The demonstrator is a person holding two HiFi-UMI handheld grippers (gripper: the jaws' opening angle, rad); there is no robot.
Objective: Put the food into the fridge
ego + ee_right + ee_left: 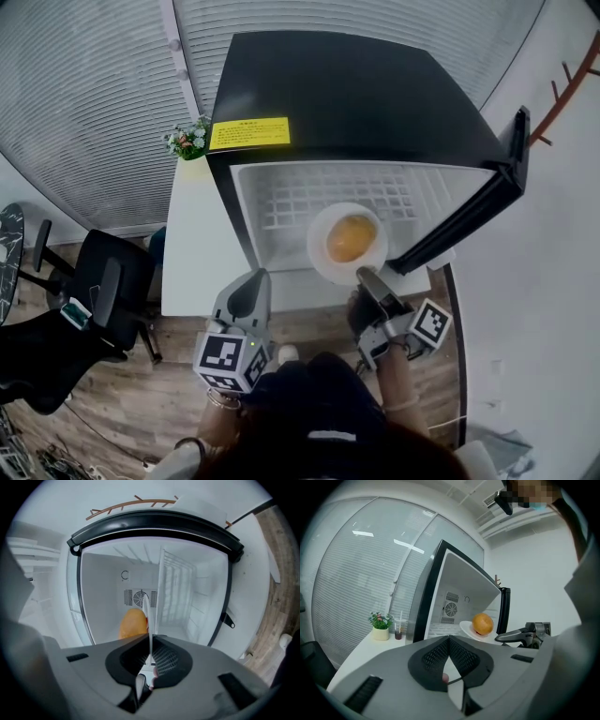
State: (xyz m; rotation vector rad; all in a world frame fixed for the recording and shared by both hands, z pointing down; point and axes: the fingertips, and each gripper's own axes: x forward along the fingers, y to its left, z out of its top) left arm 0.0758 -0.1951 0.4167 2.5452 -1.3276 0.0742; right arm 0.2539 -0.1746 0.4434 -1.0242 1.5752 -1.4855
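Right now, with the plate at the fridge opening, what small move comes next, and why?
Probably ease the right hand-held gripper forward, keeping the plate level: its jaws clamp the rim, the orange food rests on top, the door stands open, and the wire shelf lies ahead.

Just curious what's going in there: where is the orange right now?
In the head view the orange sits on a white plate that the right gripper grips by its rim, at the mouth of the open fridge.
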